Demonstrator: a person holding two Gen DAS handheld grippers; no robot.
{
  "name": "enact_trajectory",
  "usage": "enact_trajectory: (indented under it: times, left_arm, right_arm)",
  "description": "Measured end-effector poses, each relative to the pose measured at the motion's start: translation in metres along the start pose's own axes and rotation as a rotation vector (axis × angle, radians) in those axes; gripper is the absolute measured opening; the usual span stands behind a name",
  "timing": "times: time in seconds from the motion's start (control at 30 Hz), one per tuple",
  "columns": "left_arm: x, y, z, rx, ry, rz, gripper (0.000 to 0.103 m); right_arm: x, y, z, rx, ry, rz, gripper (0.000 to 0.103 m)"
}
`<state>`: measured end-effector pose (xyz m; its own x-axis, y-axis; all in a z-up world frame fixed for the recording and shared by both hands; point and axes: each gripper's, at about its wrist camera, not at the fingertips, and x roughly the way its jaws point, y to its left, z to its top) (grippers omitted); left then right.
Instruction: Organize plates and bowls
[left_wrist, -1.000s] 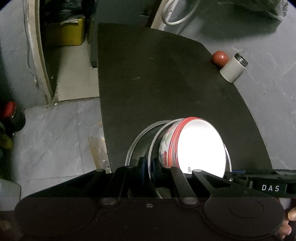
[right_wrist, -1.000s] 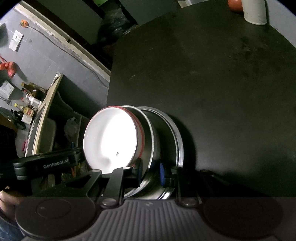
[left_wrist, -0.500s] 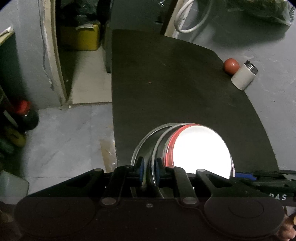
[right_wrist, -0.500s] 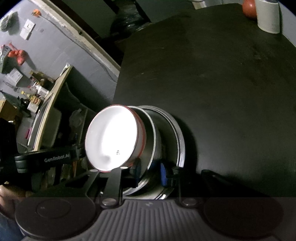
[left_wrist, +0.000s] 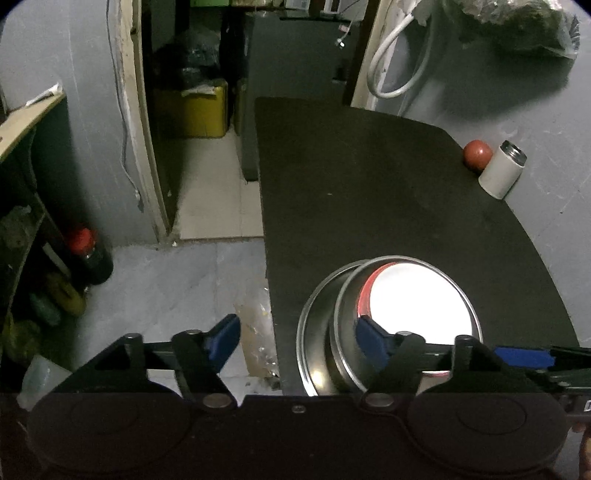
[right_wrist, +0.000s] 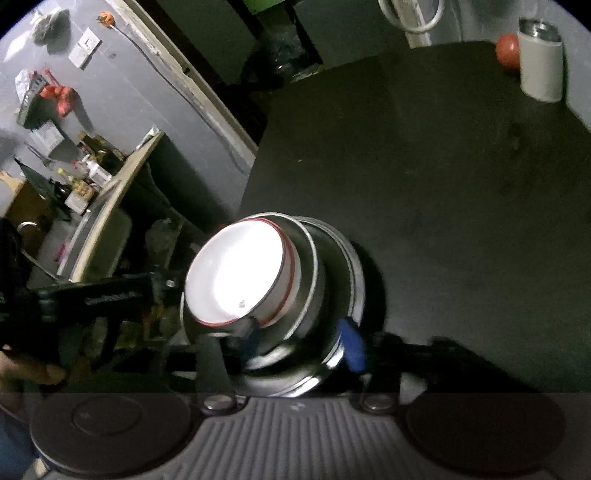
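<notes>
A white bowl with a red rim (left_wrist: 417, 302) sits nested in a steel bowl (left_wrist: 343, 325), which rests on a steel plate (left_wrist: 312, 332) near the black table's front left edge. My left gripper (left_wrist: 297, 326) hangs over the stack's left side. Its jaws are opening, the blue pads (left_wrist: 221, 339) stand clear of the metal, and the plate's rim lies between them. In the right wrist view the same white bowl (right_wrist: 236, 280), steel bowl (right_wrist: 306, 295) and plate (right_wrist: 354, 288) show. My right gripper (right_wrist: 298, 332) is also opening around their near rims without pressing them.
A red ball (left_wrist: 477, 154) and a white cylindrical container (left_wrist: 502, 173) stand at the table's far right edge. The table's left edge (left_wrist: 266, 258) drops to a tiled floor with a red-capped bottle (left_wrist: 86, 251). A hand (right_wrist: 26, 369) holds the left gripper.
Both grippers let go of the rims they were shut on, and their jaws spread wide. The tilted stack settled flat on the table. Both grippers drew back a little.
</notes>
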<state>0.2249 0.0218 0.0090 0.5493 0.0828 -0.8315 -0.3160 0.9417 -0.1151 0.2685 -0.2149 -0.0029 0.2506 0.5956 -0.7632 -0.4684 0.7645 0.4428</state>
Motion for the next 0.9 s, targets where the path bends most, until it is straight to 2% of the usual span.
enact_trajectory:
  times: [0.07,0.17,0.23,0.4,0.6,0.77,0.9]
  left_arm:
    - [-0.007,0.001,-0.005,0.013,-0.021,-0.004,0.084]
    - [-0.022,0.003,-0.015,0.033,-0.056,-0.046,0.092]
    - [-0.031,0.002,-0.023,0.048,-0.077,-0.049,0.099]
    - [-0.056,0.003,-0.048,0.111,-0.110,-0.108,0.100]
    - [-0.078,0.011,-0.082,0.136,-0.160,-0.187,0.102]
    - [-0.090,0.017,-0.104,0.166,-0.189,-0.207,0.102]
    - [-0.093,0.020,-0.116,0.195,-0.168,-0.216,0.102]
  right_arm:
    - [-0.007,0.003,-0.006,0.009,-0.030,-0.002,0.071]
    - [-0.020,0.011,-0.019,0.016,-0.088,-0.034,0.078]
    - [-0.029,0.019,-0.030,0.025,-0.126,-0.063,0.083]
    - [-0.052,0.040,-0.064,0.053,-0.199,-0.112,0.094]
    - [-0.071,0.059,-0.104,0.065,-0.253,-0.154,0.097]
    - [-0.085,0.073,-0.133,0.053,-0.291,-0.214,0.103]
    - [-0.092,0.074,-0.149,0.072,-0.305,-0.259,0.103]
